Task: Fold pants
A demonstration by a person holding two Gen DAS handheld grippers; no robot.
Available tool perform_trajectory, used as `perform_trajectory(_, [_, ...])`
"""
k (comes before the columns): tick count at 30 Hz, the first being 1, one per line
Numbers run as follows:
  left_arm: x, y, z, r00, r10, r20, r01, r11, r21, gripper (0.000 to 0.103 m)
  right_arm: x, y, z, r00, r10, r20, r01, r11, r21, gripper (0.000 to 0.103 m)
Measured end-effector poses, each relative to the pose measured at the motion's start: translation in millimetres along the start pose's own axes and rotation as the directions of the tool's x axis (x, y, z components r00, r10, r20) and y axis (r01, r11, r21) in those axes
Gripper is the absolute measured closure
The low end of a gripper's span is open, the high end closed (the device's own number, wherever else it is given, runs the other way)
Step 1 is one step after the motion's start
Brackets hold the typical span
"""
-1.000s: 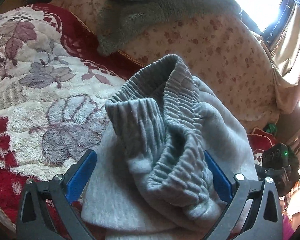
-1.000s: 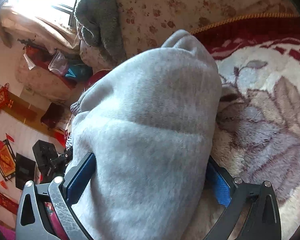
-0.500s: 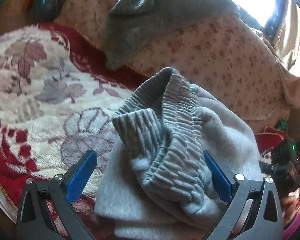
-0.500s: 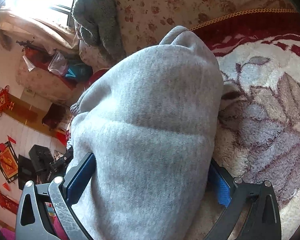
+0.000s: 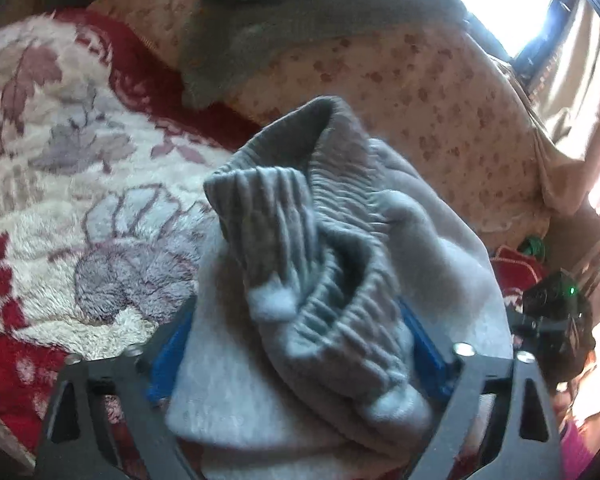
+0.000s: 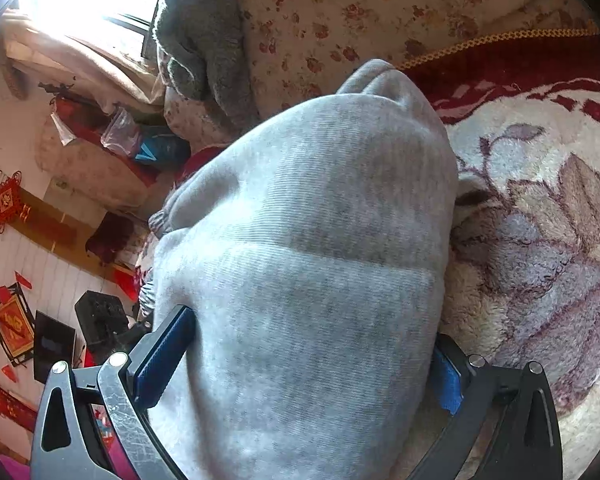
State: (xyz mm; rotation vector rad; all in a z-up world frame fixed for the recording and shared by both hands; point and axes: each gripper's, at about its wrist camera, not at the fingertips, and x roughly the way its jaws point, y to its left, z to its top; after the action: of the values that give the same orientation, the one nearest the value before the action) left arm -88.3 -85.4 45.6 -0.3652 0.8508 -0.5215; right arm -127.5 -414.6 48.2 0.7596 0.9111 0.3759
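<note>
Mostly the pants [image 5: 300, 320] fill both views and hide a good deal. In the left wrist view the fabric covers the inner ends of both blue pads [image 5: 168, 356], and the bundle runs off the bottom edge, so its near end cannot be seen. That picture is also smeared, blurring the ribbed waistband [image 5: 260, 216] and the rug [image 5: 80, 200]. In the right wrist view the smooth grey cloth [image 6: 300, 280] blocks nearly everything between the fingers; only a strip of the right pad [image 6: 446, 380] shows past it.

The bundle lies on the flowered rug, with the waistband bunched on top at the left gripper's side and a rounded fold at the far end. Beyond it the rug's red border meets a floral quilt [image 5: 440, 100], which carries a grey blanket [image 5: 300, 24]. Open rug lies to the left of the pants in the left view and to the right [image 6: 540, 220] in the right view; the other side drops toward a cluttered room [image 6: 60, 240].

The left gripper [image 5: 296, 340] stands wide, its pads pressed against both flanks of the bundle. The right gripper [image 6: 312, 360] is likewise spread and hugs the cloth from the opposite end; its black body [image 5: 556, 304] shows at the right rim of the left view. Both point low along the pants.
</note>
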Motion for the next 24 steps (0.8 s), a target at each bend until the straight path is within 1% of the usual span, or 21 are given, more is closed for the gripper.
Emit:
perform_trajectory(1, [-2.7, -3.0, 1.2, 1.0, 0.001, 0.002, -0.001, 1.0, 0.003, 0.02, -1.0, 2.0, 0.0, 1.0, 0.007, 0.003, -0.007, 1.0, -0.001, 0.0])
perform_trajectory(4, [-12.7, -12.1, 7.2, 1.0, -0.008, 0.014, 0.008, 1.0, 0.007, 0.027, -6.0, 8.8, 2.5, 1.0, 0.02, -0.002, -0.02, 1.0, -0.018, 0.0])
perform_trajectory(8, [-20.1, -31.3, 15.5, 0.999, -0.045, 0.027, 0.045, 0.999, 0.008, 0.028, -19.8, 23.4, 3.0, 0.999, 0.034, -0.005, -0.034, 0.997, -0.067, 0.0])
perform_trajectory(12, [-17.8, -63.2, 15.7, 0.997, -0.072, 0.024, 0.071, 0.997, 0.041, 0.028, -43.9, 21.1, 2.4, 1.0, 0.018, 0.02, -0.017, 0.999, -0.052, 0.0])
perform_trajectory(16, [-9.3, -95.7, 12.2, 0.991, -0.131, 0.002, 0.131, 0.99, 0.059, 0.028, -82.9, 9.3, 4.2, 0.998, -0.021, 0.061, 0.023, 0.999, -0.038, 0.0])
perform_trajectory(20, [0.2, -135.6, 2.5, 0.987, -0.162, -0.008, 0.162, 0.981, 0.103, 0.028, -123.4, -2.3, 4.3, 0.993, -0.064, 0.1, 0.068, 0.997, -0.04, 0.0])
perform_trajectory(24, [16.0, -176.9, -13.0, 0.982, -0.184, -0.045, 0.188, 0.973, 0.135, 0.028, -158.8, -20.0, 1.2, 0.984, -0.129, 0.122, 0.134, 0.99, -0.033, 0.0])
